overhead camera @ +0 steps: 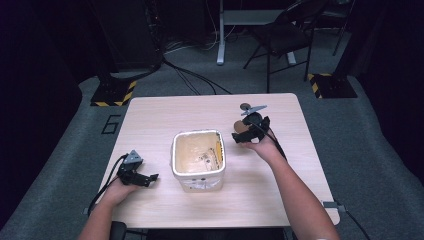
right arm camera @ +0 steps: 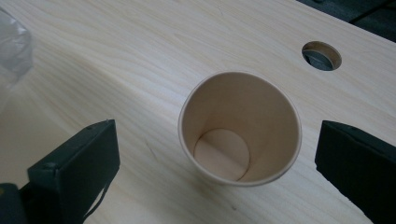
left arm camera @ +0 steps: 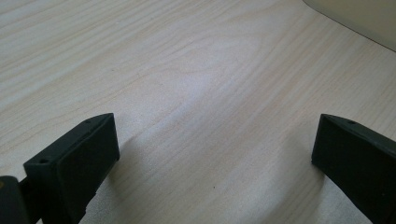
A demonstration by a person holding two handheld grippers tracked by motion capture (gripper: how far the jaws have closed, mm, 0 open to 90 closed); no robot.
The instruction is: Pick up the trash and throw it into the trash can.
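while the right gripper point(right arm camera: 215, 158) holds its 2 jaws spread wide, the paper cup point(right arm camera: 240, 128) stands upright between them, touching neither. the cup's open mouth faces up and nothing lies inside it, so it looks ready to be gripped by its sides; the wide spread seems chosen so the jaws can pass either side of the rim without knocking it. in the high view the same gripper point(overhead camera: 250, 131) sits at the far right part of the table point(overhead camera: 160, 110), with the cup partly hidden under it and the hand point(overhead camera: 262, 147) reaching in from below. just beyond the cup a round cable hole point(right arm camera: 321, 55) is cut through the tabletop, and a bit of clear plastic point(right arm camera: 14, 46) shows at the edge of the right gripper view.

the left gripper point(left arm camera: 212, 163) also has its 2 jaws well apart, over bare wood with nothing between them. it rests low near the front left of the table point(overhead camera: 137, 172), seemingly parked out of the way while the other hand works. the white tub point(overhead camera: 198, 159) stands in the middle between the 2 grippers, open at the top, its inside stained brownish; i judge it the likely place for the cup to go.
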